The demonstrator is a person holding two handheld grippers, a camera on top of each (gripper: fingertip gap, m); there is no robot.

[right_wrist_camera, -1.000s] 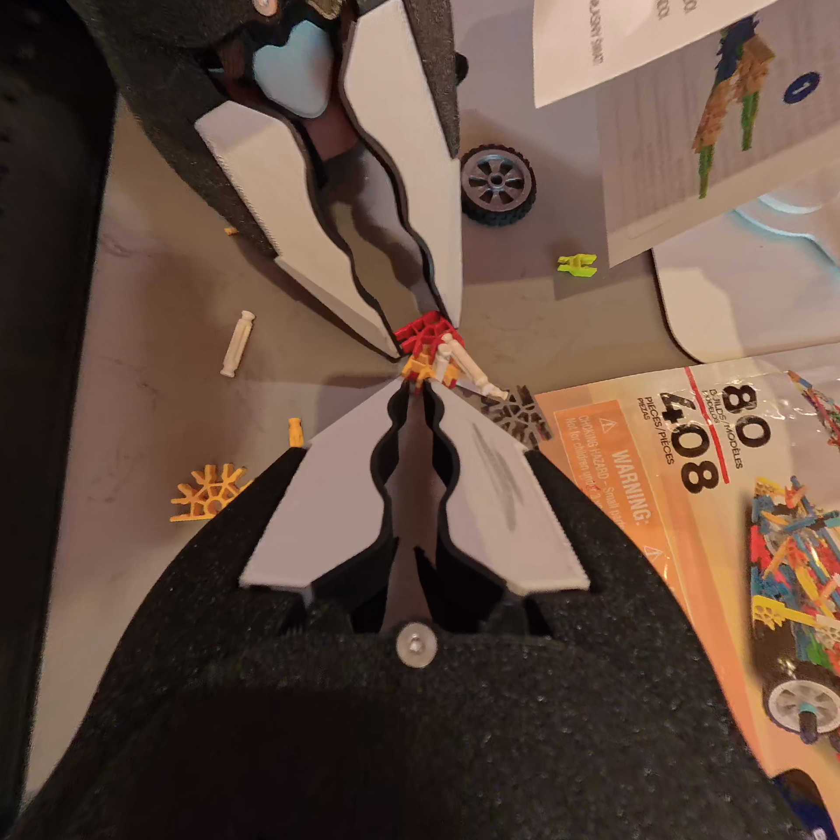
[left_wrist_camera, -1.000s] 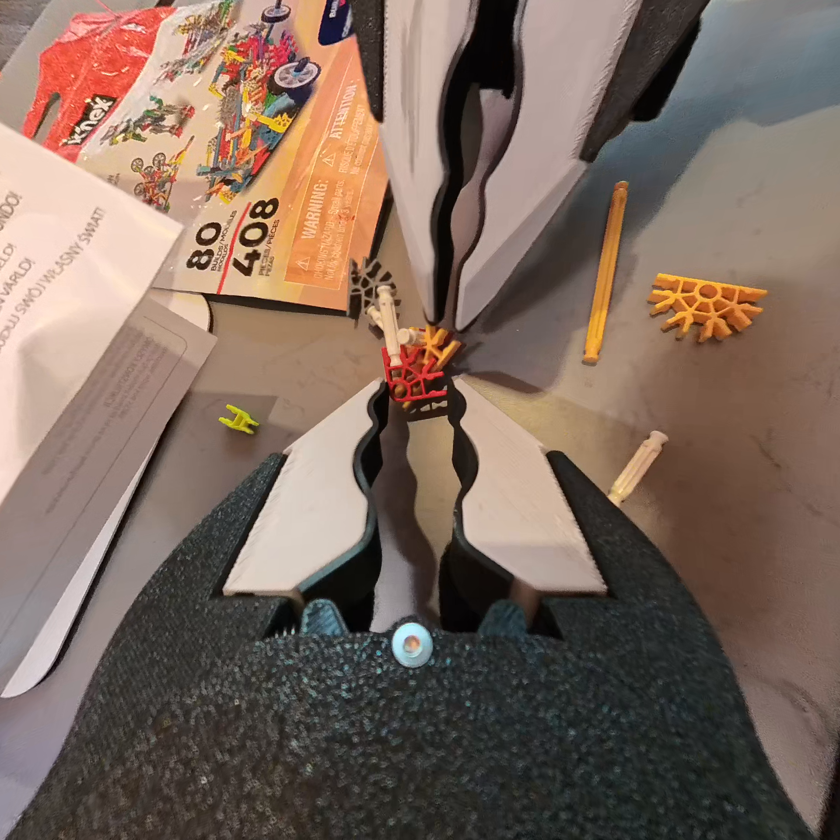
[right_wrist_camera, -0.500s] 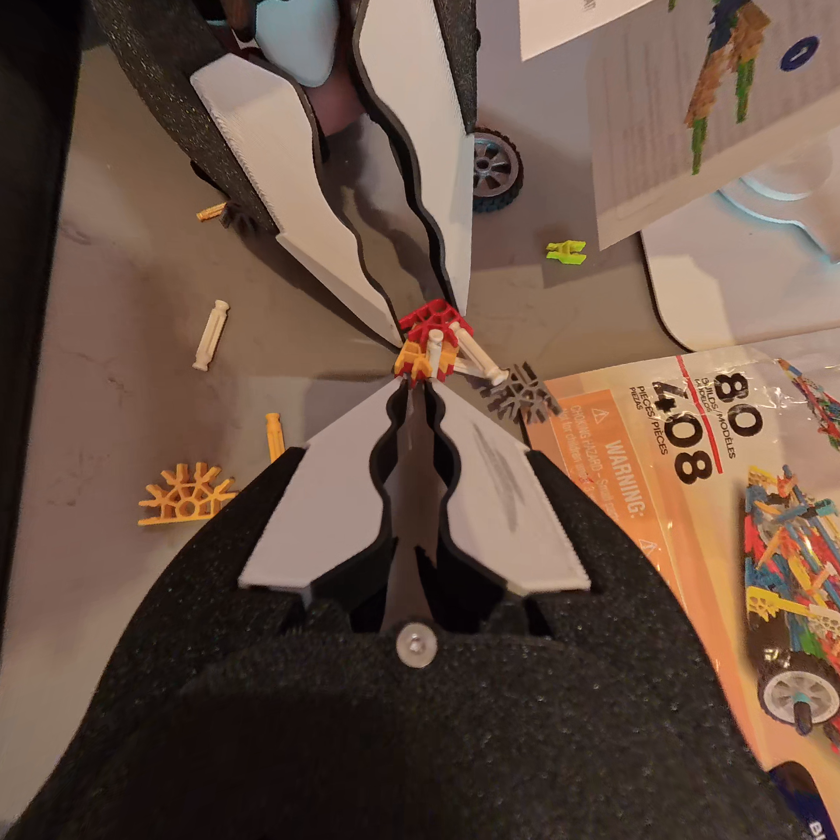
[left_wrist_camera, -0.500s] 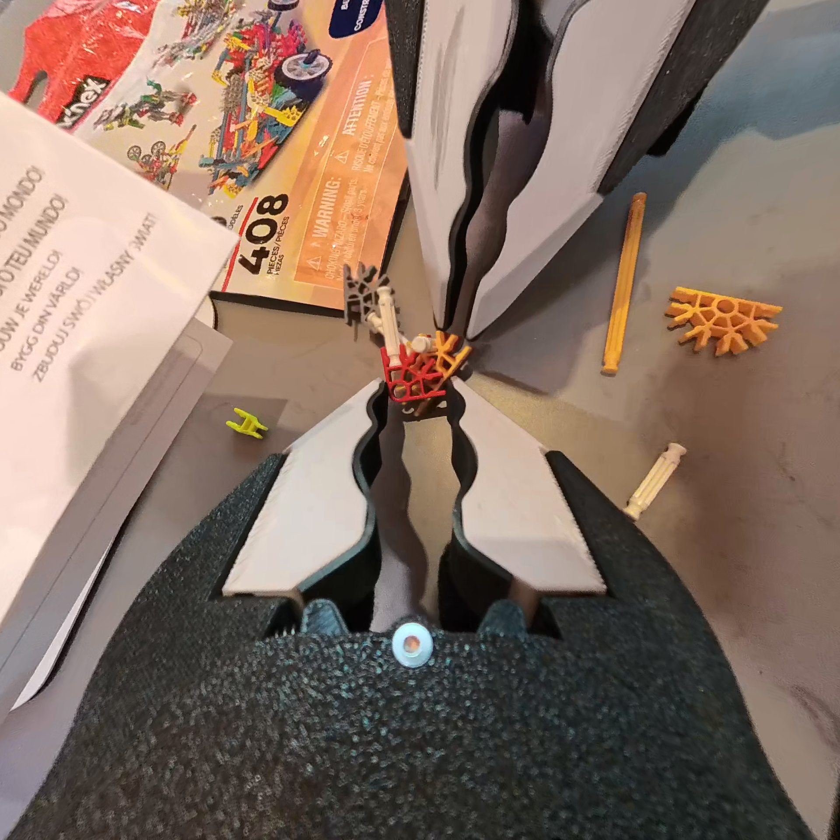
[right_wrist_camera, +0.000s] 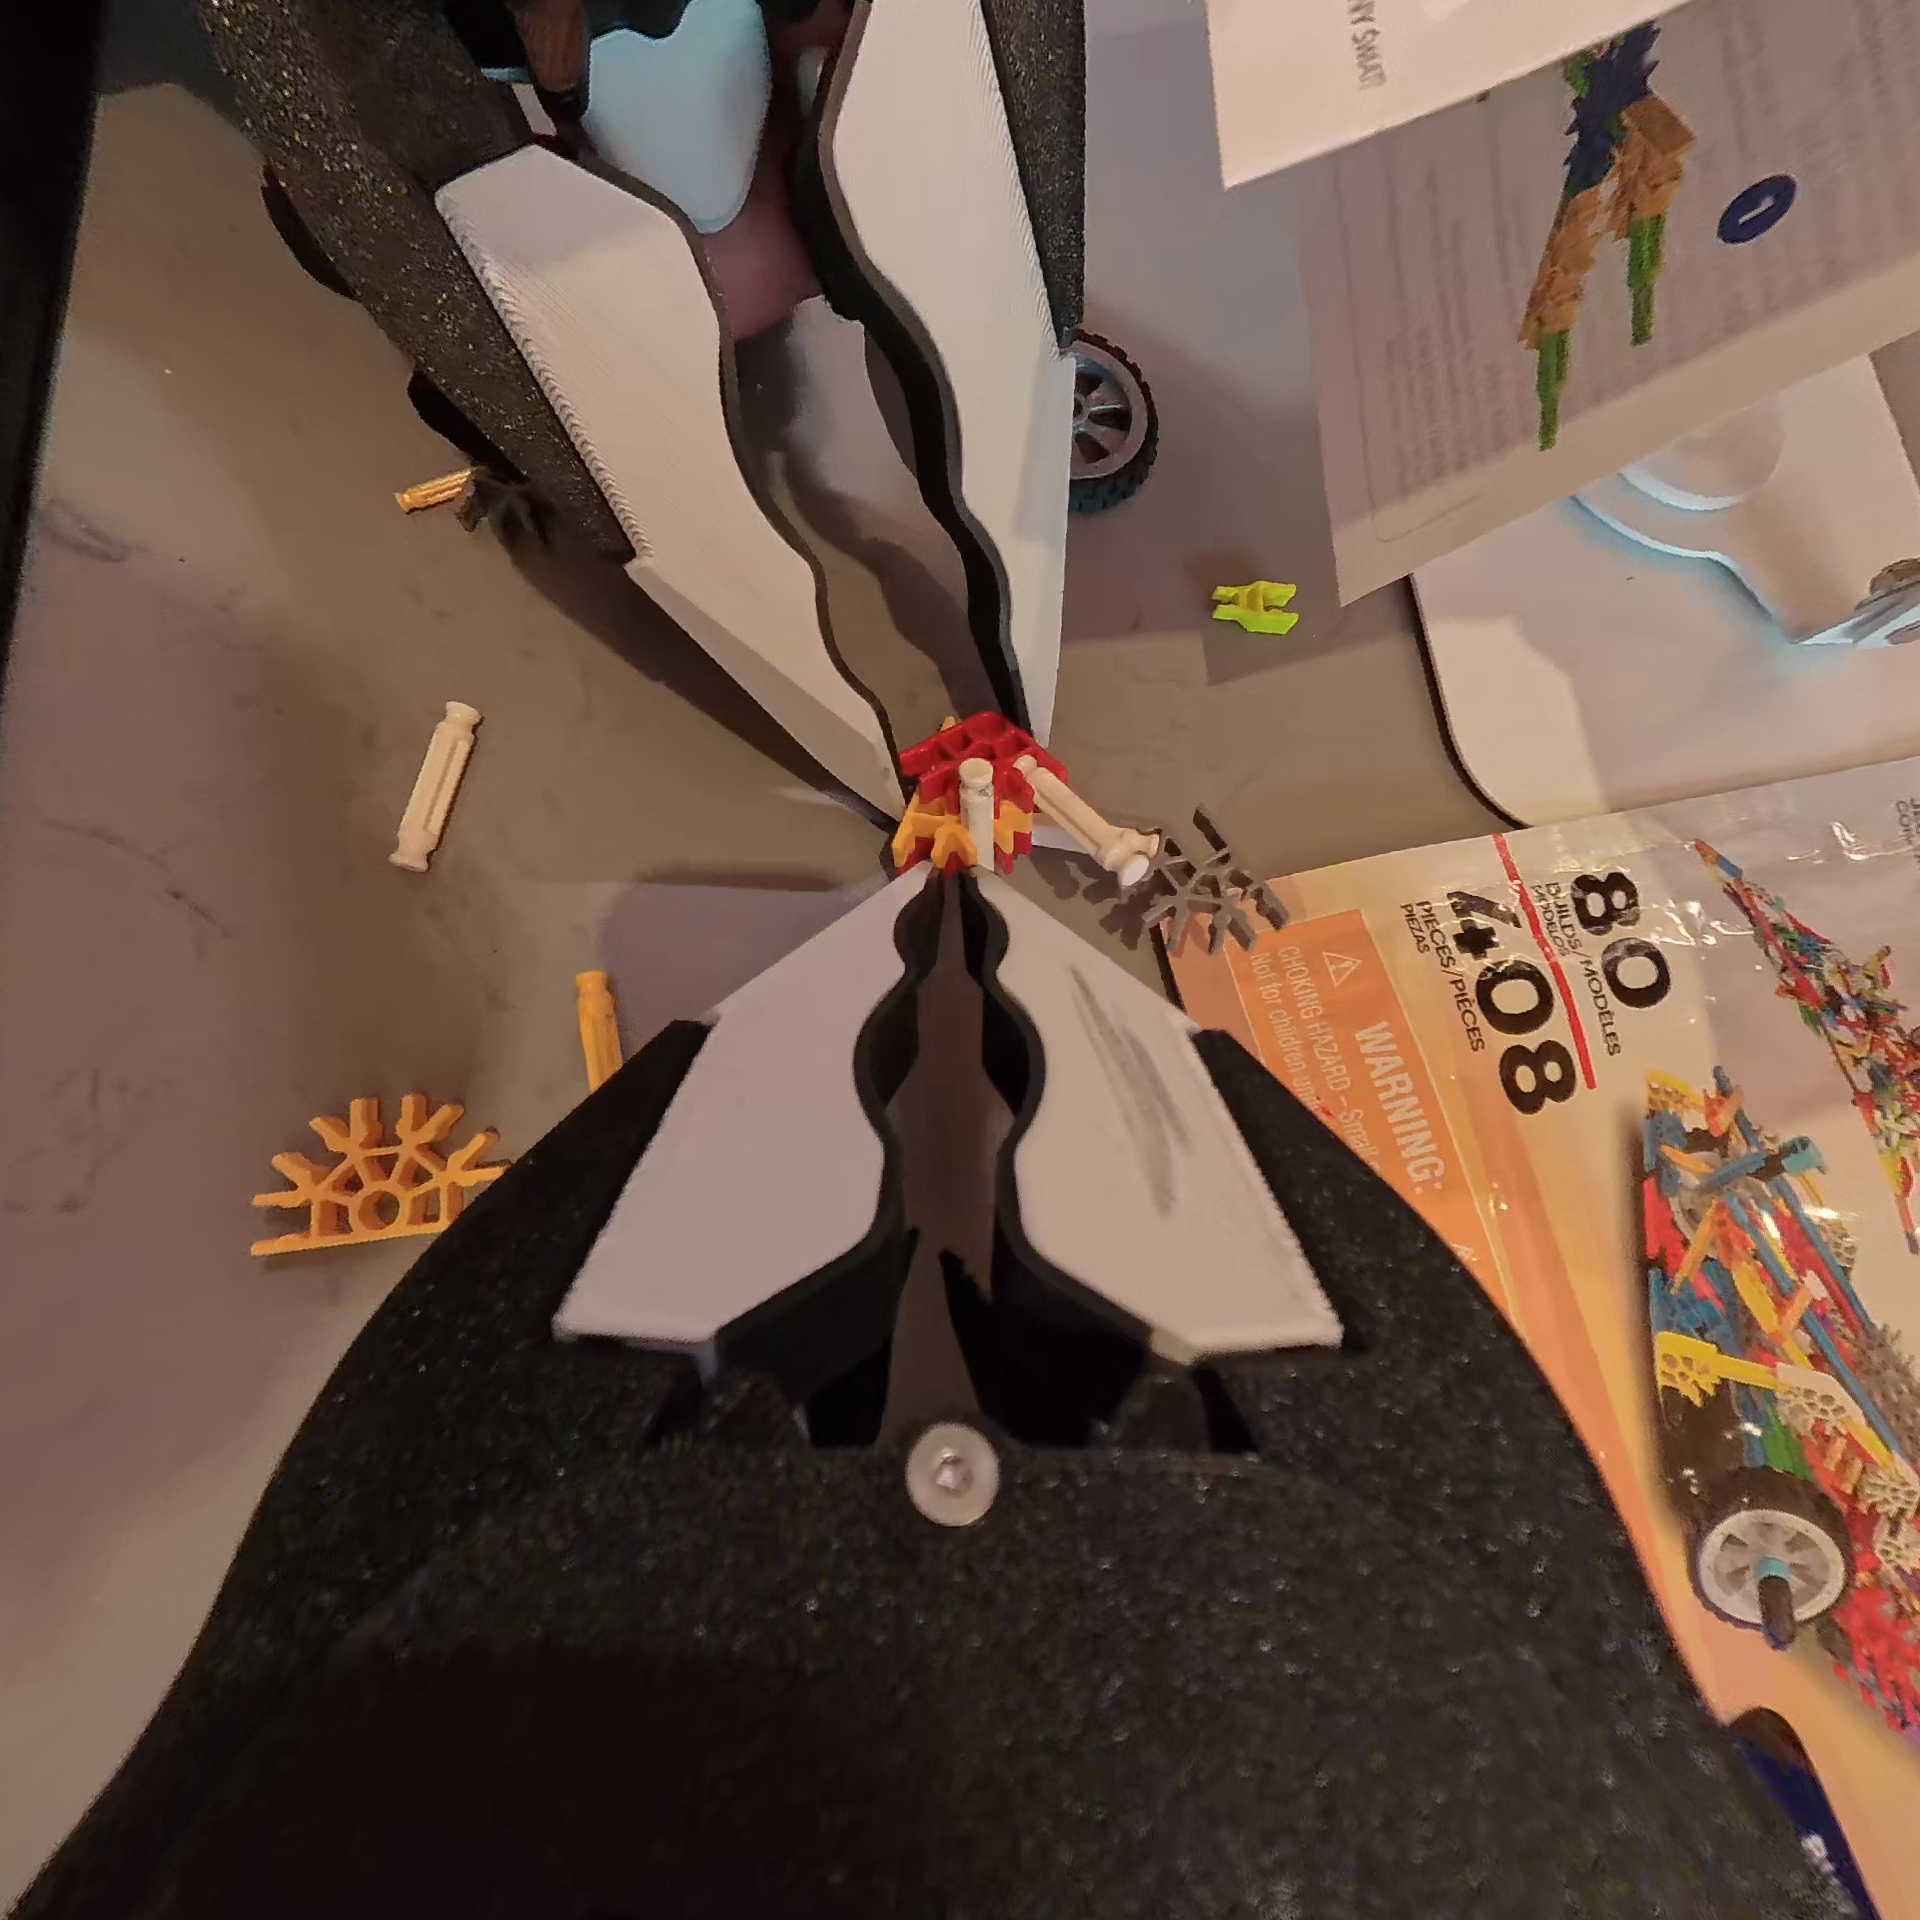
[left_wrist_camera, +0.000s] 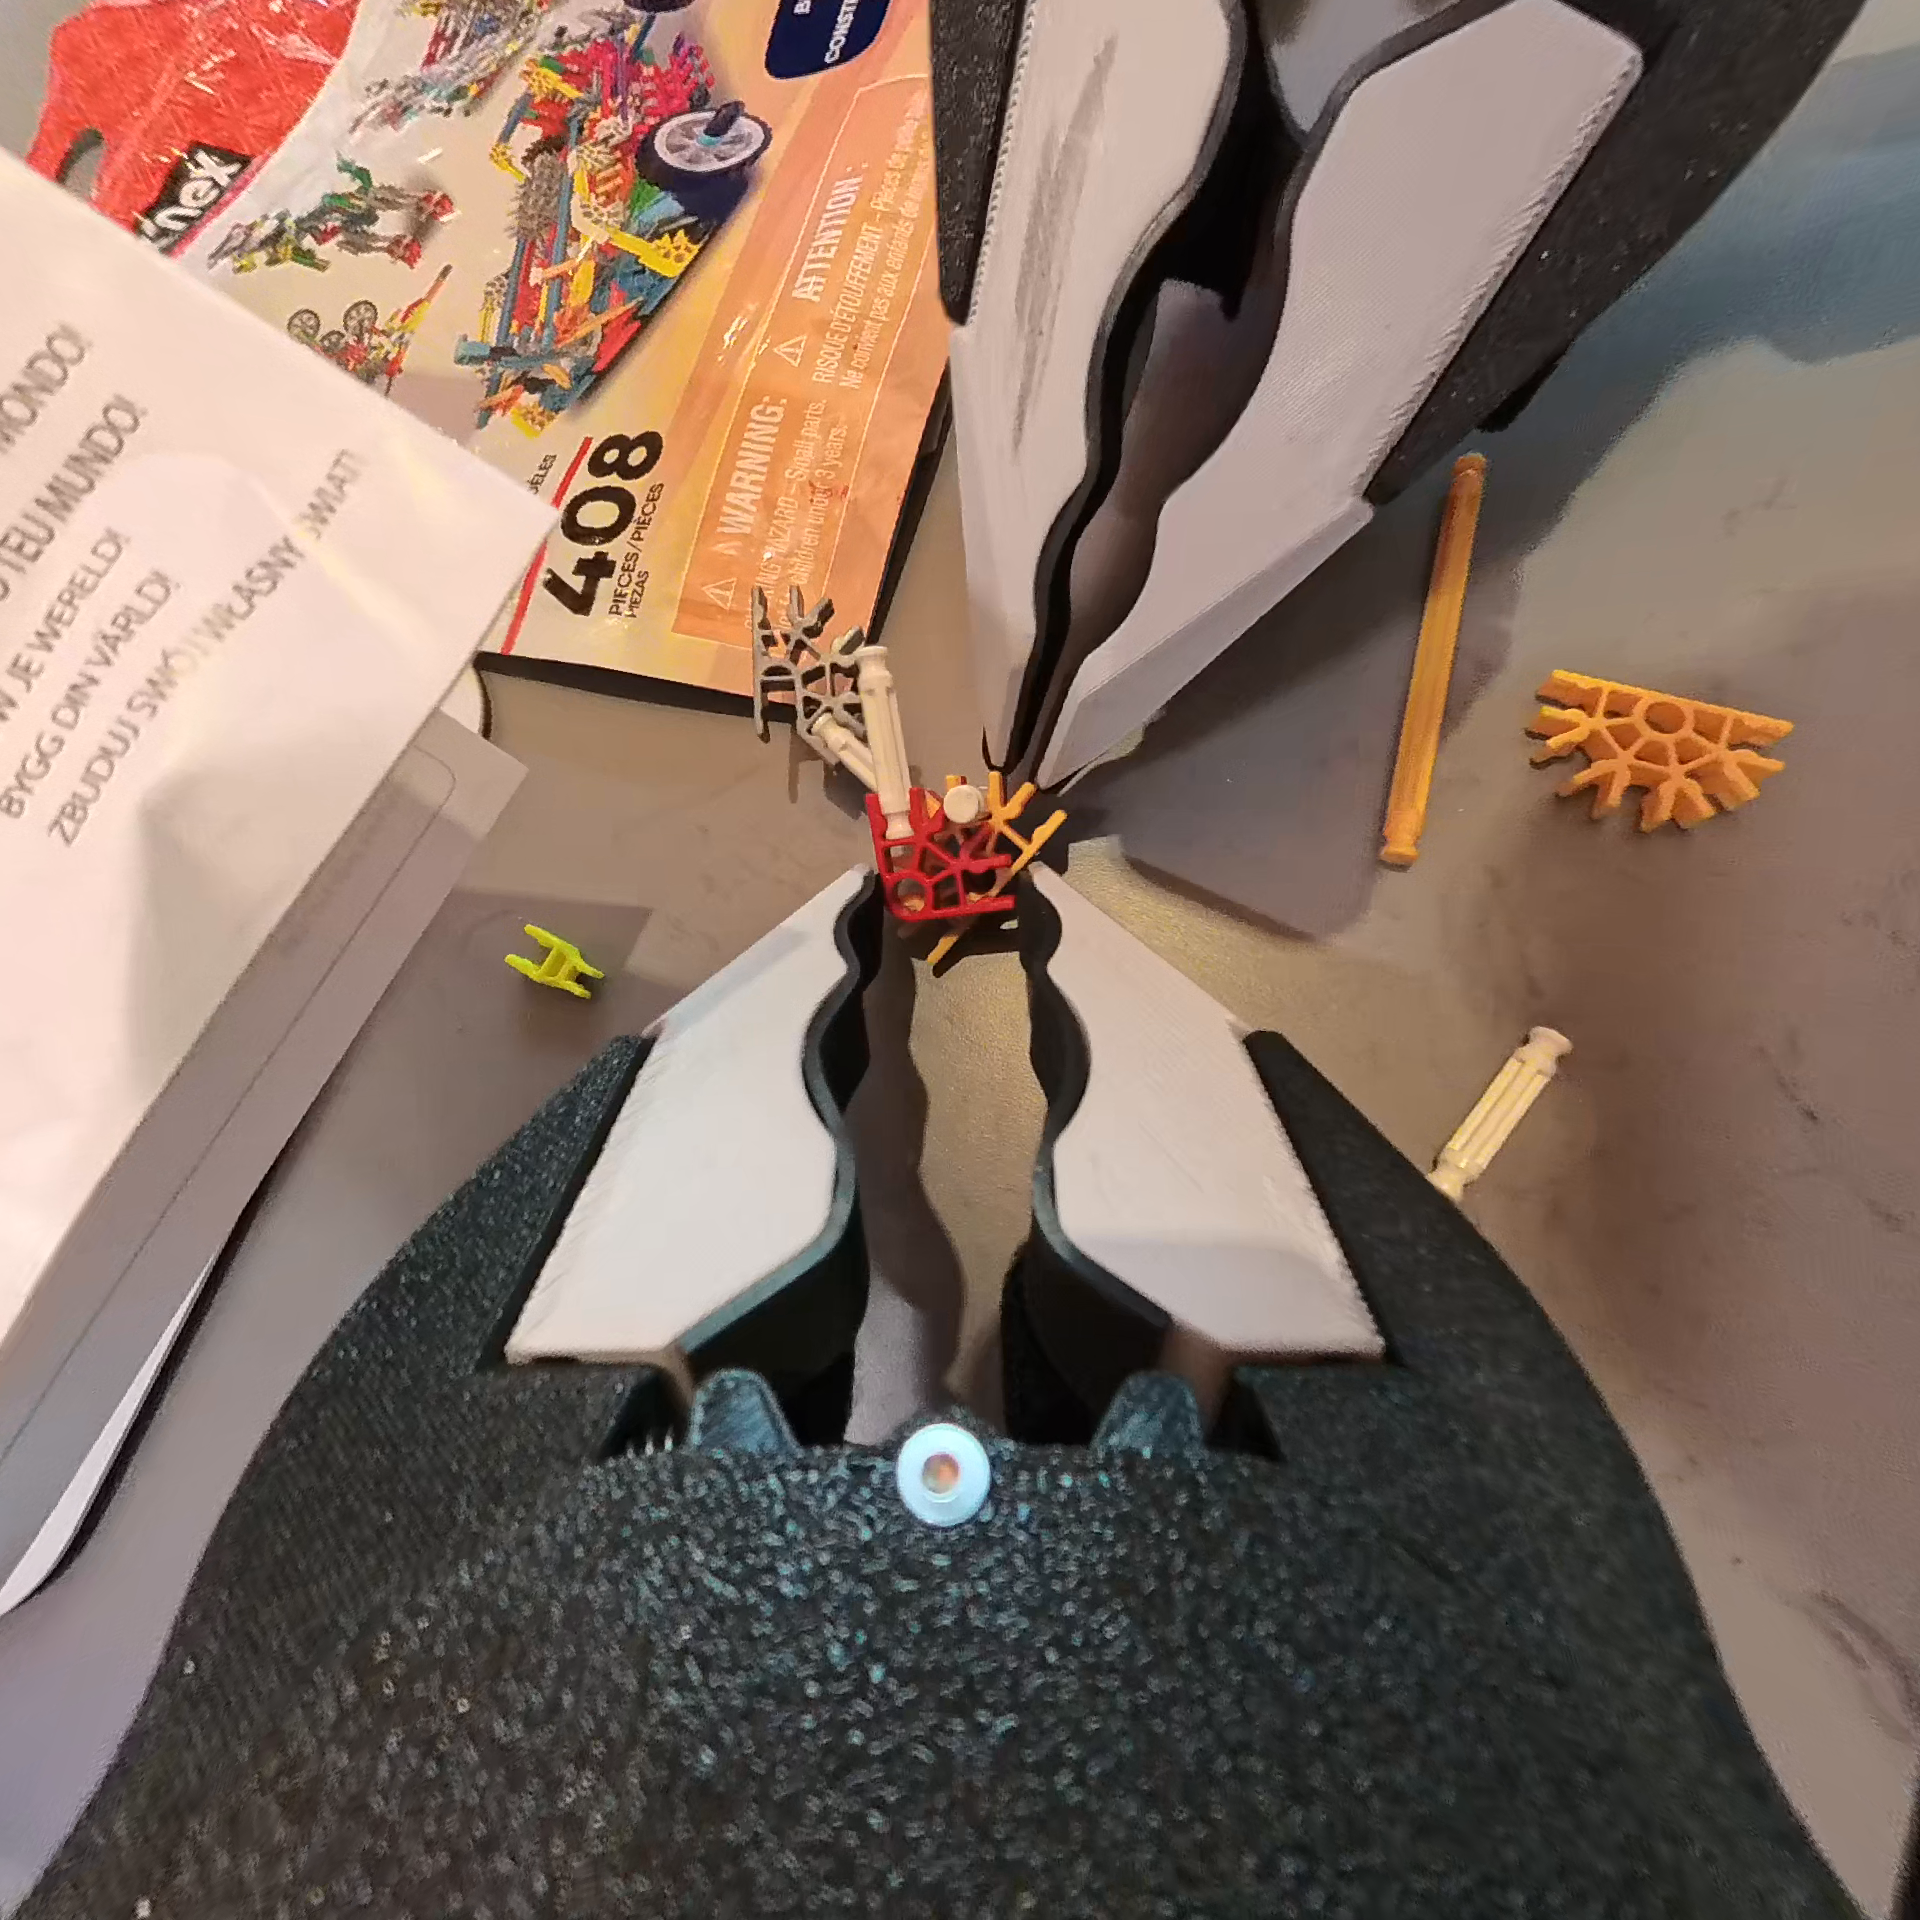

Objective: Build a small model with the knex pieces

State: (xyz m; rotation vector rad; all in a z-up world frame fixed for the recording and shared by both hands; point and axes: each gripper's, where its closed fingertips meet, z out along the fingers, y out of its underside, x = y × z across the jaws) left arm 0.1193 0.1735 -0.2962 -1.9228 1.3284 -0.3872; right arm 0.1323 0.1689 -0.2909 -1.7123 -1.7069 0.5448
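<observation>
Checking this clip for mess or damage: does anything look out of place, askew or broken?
Nothing looks broken. Loose parts lie scattered on the table: a white rod, a yellow connector, a green clip and a wheel. The booklet overlaps the bag.

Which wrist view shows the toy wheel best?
The right wrist view: the wheel lies on the table beyond the left gripper, half hidden behind one finger. The left wrist view does not show it at all.

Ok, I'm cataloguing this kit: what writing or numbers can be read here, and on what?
I won't copy writing; it stands on:
orange kit bag: bold numerals and print, legible.
white leaflet: printed lines, legible.
grey booklet page: fine print, too small.
</observation>
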